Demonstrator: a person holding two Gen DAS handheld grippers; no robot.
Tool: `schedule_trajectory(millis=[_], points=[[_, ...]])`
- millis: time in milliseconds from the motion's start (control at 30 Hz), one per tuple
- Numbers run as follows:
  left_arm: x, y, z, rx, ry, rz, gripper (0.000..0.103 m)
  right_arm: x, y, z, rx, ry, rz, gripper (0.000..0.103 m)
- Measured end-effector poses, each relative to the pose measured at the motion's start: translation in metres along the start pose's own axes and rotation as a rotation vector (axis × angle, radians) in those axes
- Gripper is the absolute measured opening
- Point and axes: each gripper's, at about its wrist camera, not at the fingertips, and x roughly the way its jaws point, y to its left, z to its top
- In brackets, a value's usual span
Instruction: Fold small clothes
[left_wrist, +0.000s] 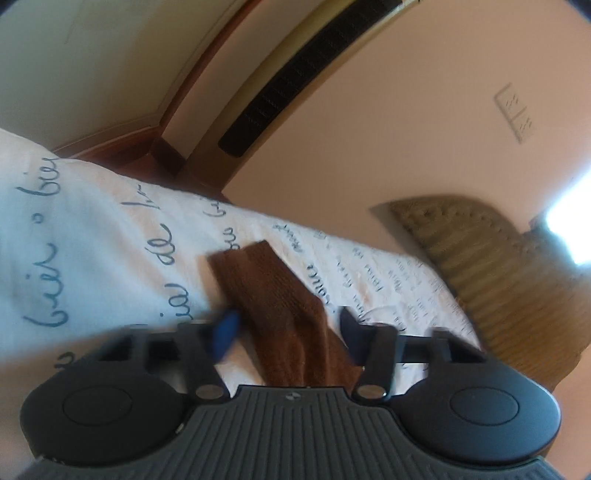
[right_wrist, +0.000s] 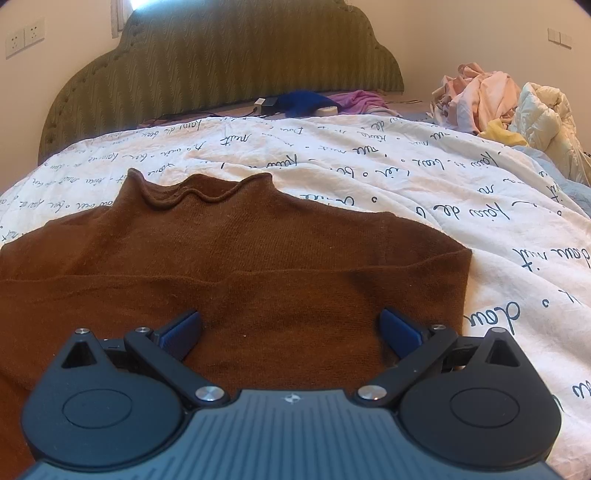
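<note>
Right gripper (right_wrist: 290, 332) gapes over brown sweater (right_wrist: 236, 258); left gripper (left_wrist: 288, 332) straddles its sleeve (left_wrist: 280, 295), unclamped.

The left claw (left_wrist: 288, 334) and the right claw (right_wrist: 290, 328) look the same. Each has a dark grey body with raised lines and a tiny white mark in the middle. Two round black humps sit at the sides. Black arms with shiny silver screws end in blue pads (right_wrist: 181, 330).

White script-printed duvet (right_wrist: 406, 177), green padded headboard (right_wrist: 221, 59), heap of laundry (right_wrist: 491, 99), wall sockets (right_wrist: 24, 37)
</note>
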Motion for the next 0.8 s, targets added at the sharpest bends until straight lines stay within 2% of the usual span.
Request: schedule_trajectory(millis=[33, 133, 233, 300, 367, 467, 533, 600, 667, 800], points=[[0.003, 0.001, -0.002, 0.016, 0.014, 0.020, 0.005, 0.000, 0.000, 0.000, 0.001, 0.000, 0.000, 0.103], [0.008, 0.001, -0.007, 0.069, 0.007, 0.059, 0.004, 0.000, 0.000, 0.000, 0.003, -0.001, 0.002, 0.103], [-0.010, -0.020, -0.013, 0.141, -0.055, 0.101, 0.003, 0.000, -0.001, 0.000, 0.009, -0.003, 0.006, 0.103], [-0.031, -0.052, -0.023, 0.245, -0.128, 0.070, 0.003, -0.001, -0.001, 0.000, 0.009, -0.003, 0.006, 0.103], [-0.058, -0.095, -0.046, 0.373, -0.191, -0.001, 0.003, -0.001, -0.002, 0.000, 0.012, -0.004, 0.007, 0.103], [-0.099, -0.164, -0.113, 0.607, -0.249, -0.182, 0.003, -0.001, -0.003, 0.000, 0.021, -0.008, 0.013, 0.103], [-0.119, -0.201, -0.171, 0.759, -0.247, -0.313, 0.003, -0.001, -0.005, 0.000, 0.031, -0.011, 0.020, 0.103], [-0.128, -0.226, -0.235, 0.881, -0.183, -0.410, 0.003, -0.002, -0.006, 0.000, 0.042, -0.015, 0.028, 0.103], [-0.129, -0.238, -0.298, 0.959, -0.071, -0.465, 0.003, -0.002, -0.008, 0.000, 0.052, -0.017, 0.036, 0.103], [-0.127, -0.237, -0.401, 1.112, 0.125, -0.495, 0.004, -0.004, -0.011, -0.001, 0.073, -0.024, 0.054, 0.103]])
